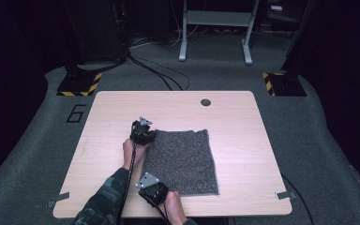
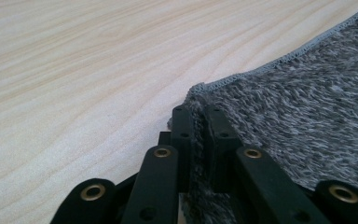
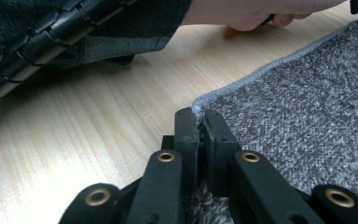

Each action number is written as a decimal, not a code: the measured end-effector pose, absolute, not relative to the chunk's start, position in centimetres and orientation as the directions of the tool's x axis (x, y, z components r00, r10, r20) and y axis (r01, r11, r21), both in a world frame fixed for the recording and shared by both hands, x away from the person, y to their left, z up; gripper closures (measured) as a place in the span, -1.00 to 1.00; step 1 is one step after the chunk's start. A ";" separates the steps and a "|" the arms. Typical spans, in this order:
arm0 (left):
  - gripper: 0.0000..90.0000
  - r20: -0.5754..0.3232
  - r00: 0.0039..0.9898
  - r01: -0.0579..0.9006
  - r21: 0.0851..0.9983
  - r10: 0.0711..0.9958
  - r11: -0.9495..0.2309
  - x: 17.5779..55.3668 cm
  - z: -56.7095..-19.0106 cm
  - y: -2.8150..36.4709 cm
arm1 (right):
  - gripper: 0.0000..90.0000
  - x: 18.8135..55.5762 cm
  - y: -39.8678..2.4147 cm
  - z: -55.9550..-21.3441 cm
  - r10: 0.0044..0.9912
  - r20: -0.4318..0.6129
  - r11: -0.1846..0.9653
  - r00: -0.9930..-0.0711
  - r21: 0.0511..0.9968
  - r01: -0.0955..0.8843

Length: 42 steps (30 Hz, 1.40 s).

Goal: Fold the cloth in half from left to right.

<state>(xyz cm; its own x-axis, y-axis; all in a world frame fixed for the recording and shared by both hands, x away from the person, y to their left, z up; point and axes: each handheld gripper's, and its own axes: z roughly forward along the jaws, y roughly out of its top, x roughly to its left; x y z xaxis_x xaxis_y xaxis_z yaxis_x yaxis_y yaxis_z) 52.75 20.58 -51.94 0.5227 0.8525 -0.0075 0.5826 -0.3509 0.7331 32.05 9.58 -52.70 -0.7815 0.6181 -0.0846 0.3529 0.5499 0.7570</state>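
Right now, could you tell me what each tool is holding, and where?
Both grip the grey towel: left tool on its far left corner, right tool on its near left corner.

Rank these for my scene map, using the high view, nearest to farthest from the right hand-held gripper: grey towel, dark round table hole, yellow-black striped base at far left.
1. Grey towel: clamped at its near-left corner.
2. Table hole: far edge, right of centre.
3. Striped base: floor, far left.

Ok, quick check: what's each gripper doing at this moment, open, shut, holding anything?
Left gripper: shut on the far-left corner of the grey towel.
Right gripper: shut on the towel's near-left corner.
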 end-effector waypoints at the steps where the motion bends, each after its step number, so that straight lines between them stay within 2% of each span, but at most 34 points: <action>1: 0.88 -0.015 0.515 0.585 0.737 0.857 -0.339 52.7 -52.0 20.5 | 0.91 32.1 9.6 -52.7 0.620 -0.083 0.549 -0.780 0.757 0.355; 5: 0.89 -0.033 0.512 0.595 0.734 0.858 -0.327 52.8 -51.9 20.7 | 0.92 32.2 9.3 -52.6 0.620 -0.050 0.536 -0.783 0.756 0.376; 12: 0.90 -0.066 0.504 0.596 0.749 0.861 -0.291 52.5 -51.3 21.1 | 0.93 31.9 8.2 -52.0 0.601 -0.034 0.517 -0.799 0.779 0.356; 15: 0.90 -0.037 0.518 0.585 0.743 0.854 -0.323 52.4 -50.7 21.2 | 0.93 31.9 8.0 -51.2 0.598 -0.020 0.489 -0.801 0.801 0.345; 33: 0.90 -0.004 0.506 0.572 0.750 0.862 -0.332 52.2 -46.5 23.2 | 0.93 31.2 7.8 -47.6 0.587 -0.020 0.382 -0.809 0.888 0.255; 39: 0.90 0.033 0.481 0.569 0.748 0.876 -0.340 52.3 -44.7 24.0 | 0.93 31.6 8.4 -45.7 0.579 -0.012 0.347 -0.815 0.909 0.232; 42: 0.90 0.081 0.479 0.555 0.744 0.874 -0.373 51.9 -44.0 24.0 | 0.93 31.2 8.4 -45.0 0.583 -0.039 0.341 -0.812 0.919 0.200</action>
<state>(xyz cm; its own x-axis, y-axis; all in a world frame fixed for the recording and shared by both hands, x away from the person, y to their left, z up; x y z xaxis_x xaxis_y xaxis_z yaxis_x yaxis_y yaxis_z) 51.85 24.01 -44.00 0.4789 0.8741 0.0813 0.5547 -0.3730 0.7438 31.23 8.37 -44.96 -0.8117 0.5827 -0.0390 0.2004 0.3405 0.9186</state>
